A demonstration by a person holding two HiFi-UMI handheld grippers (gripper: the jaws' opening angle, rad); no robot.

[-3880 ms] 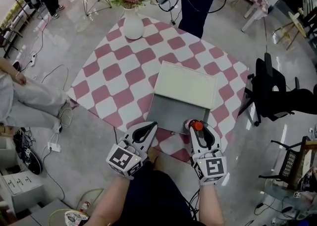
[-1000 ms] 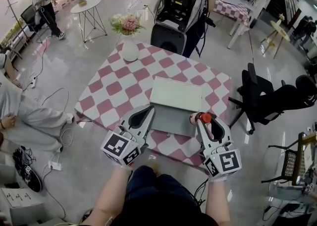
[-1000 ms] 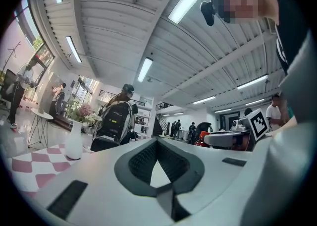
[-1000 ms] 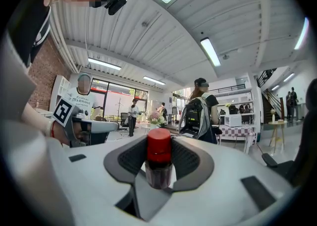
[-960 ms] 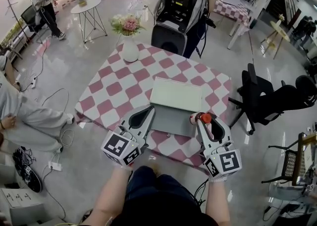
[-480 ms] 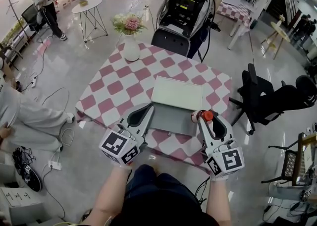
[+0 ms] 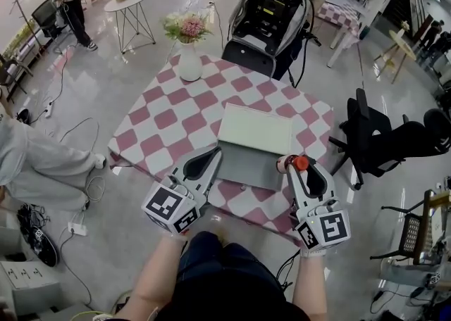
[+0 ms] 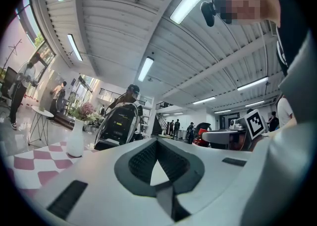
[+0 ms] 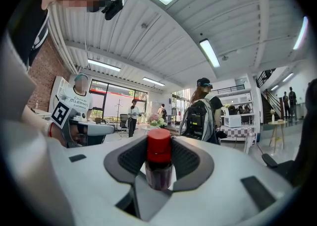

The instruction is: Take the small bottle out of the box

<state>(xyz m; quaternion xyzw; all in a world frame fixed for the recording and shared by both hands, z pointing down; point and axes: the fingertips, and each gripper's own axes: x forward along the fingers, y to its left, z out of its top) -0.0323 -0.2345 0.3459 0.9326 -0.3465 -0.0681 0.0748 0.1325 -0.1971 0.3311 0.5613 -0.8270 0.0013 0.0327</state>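
Right claw (image 7: 299, 169) clamps the bottle (image 9: 159, 159), red cap up | left claw (image 7: 213, 153) pinched together, empty | box (image 7: 254, 129) on bench (image 7: 169, 112) at bottle's 10 o'clock

White vase (image 7: 189, 66) w/ flowers (image 7: 187, 27) on pink-checked table (image 7: 165, 119), black backpack (image 7: 271, 20) beyond (chair (image 7: 394, 140) at right).
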